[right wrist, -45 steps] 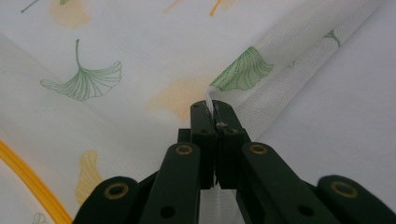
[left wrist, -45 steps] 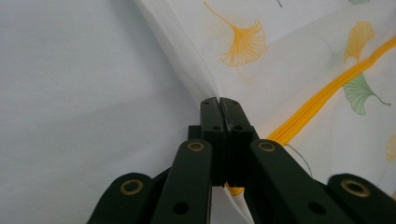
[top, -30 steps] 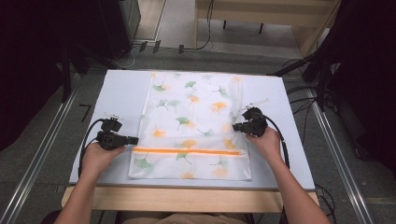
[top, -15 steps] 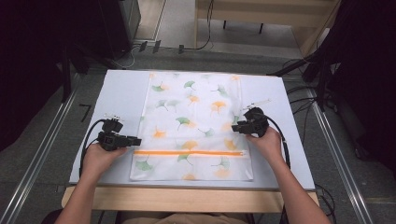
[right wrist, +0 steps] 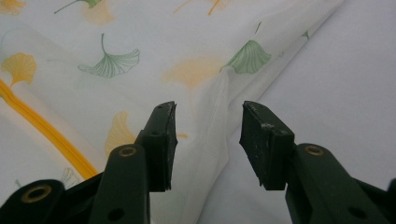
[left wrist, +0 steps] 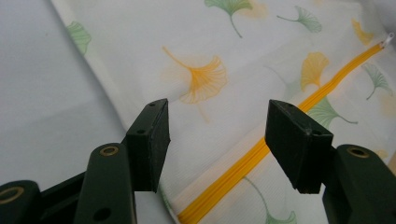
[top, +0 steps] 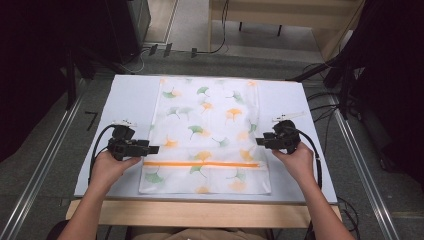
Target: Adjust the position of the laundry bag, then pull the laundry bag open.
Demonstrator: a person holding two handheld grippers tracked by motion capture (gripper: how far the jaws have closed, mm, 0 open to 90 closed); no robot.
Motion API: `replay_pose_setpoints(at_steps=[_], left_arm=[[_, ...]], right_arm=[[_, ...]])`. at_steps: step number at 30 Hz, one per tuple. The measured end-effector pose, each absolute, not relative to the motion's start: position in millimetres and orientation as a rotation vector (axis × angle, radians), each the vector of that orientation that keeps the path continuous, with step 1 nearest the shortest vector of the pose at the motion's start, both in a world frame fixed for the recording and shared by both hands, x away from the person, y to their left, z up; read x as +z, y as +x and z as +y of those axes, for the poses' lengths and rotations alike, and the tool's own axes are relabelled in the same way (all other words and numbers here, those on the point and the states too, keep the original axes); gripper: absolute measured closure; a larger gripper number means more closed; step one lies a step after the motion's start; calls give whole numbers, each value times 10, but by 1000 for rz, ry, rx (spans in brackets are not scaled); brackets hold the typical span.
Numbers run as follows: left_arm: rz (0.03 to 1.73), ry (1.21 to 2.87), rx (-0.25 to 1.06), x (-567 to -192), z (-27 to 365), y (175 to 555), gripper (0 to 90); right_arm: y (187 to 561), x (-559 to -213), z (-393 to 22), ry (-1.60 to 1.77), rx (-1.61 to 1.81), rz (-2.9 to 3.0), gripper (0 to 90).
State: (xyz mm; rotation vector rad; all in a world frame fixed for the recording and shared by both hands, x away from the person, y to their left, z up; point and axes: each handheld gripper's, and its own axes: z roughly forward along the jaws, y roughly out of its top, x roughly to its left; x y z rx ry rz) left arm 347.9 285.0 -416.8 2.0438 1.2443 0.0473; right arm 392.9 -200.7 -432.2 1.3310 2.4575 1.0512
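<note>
Jaws spread on both grippers (top: 156, 149) (top: 259, 141); likely gripping the bag (top: 207, 120) side edges next, so bite both layers evenly.

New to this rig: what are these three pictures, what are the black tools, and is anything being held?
A person holds a two-jaw gripper in each hand. The high view looks down on the table: a white cloth bag with a ginkgo-leaf print and an orange zipper lies flat. The left gripper is at its left edge, the right gripper at its right edge. The other two pictures come from cameras riding on each gripper, looking along its jaws. Both stand open over the cloth's edges; nothing is held.
</note>
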Motion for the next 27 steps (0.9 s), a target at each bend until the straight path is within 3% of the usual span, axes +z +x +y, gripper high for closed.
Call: replay_pose_setpoints(at_steps=[10, 11, 13, 15, 27], left_arm=[[1200, 2081, 45, -4163, 2697, 3497, 393], [1191, 2087, 39, -4170, 2671, 3508, 393], [1186, 2090, 37, -4176, 2660, 3513, 393], [1179, 2098, 36, -4180, 2637, 3523, 393], [1127, 2115, 31, -4203, 2501, 3570, 394]], right_arm=[[3799, -4323, -2136, 1359, 1045, 2462, 663], [3797, -4327, -2165, 1366, 1042, 2449, 746], [3802, -4334, -2179, 1380, 1045, 2449, 779], [3830, -4364, -2200, 1433, 1071, 2425, 900], [3986, -4445, -1886, 1393, 1072, 2433, 900]])
